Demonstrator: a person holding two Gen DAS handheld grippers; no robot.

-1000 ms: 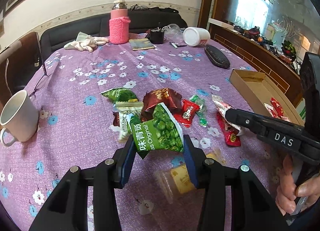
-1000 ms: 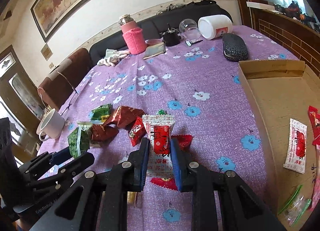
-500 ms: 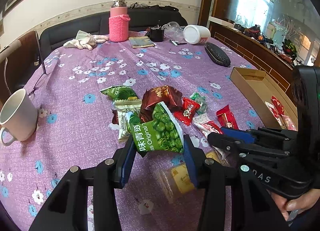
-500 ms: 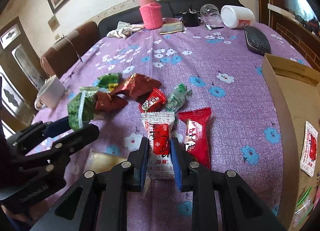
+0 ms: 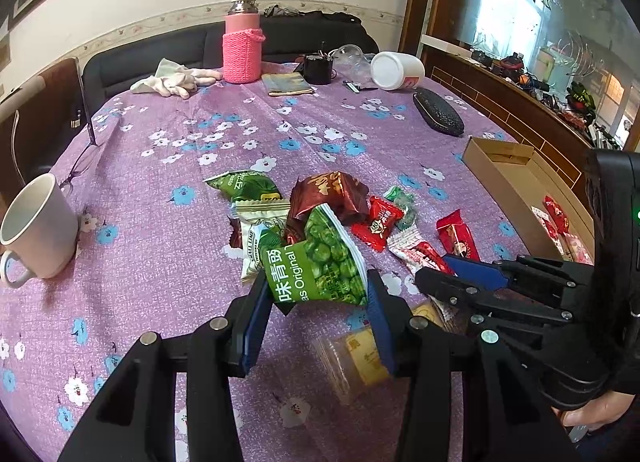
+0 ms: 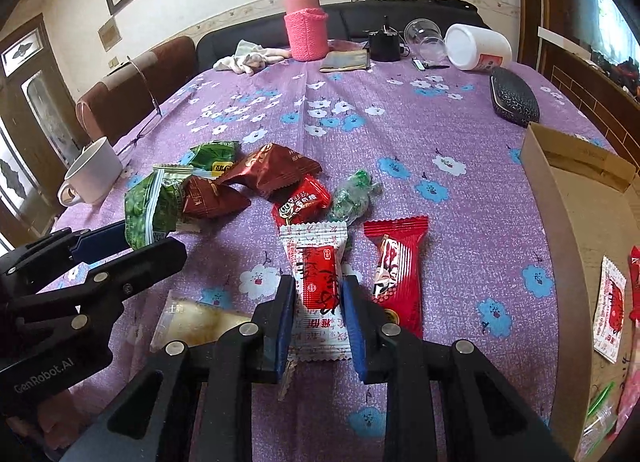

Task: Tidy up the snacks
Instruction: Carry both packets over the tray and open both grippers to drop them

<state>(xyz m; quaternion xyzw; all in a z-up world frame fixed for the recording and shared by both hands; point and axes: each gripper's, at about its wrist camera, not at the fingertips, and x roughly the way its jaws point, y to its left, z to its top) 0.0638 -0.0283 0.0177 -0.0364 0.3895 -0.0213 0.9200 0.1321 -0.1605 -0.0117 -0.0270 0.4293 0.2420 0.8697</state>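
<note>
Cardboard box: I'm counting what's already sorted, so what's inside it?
The cardboard box holds a white-and-red packet, a red one at the frame edge, and clear wrappers near its corner. The rest is out of frame.

Snack pile [image 5: 320, 206] at my table's [image 5: 168, 246] centre — mug [image 5: 38, 226] to its left, box [image 5: 516, 178] to its right, flask [image 5: 242, 48] behind.
</note>
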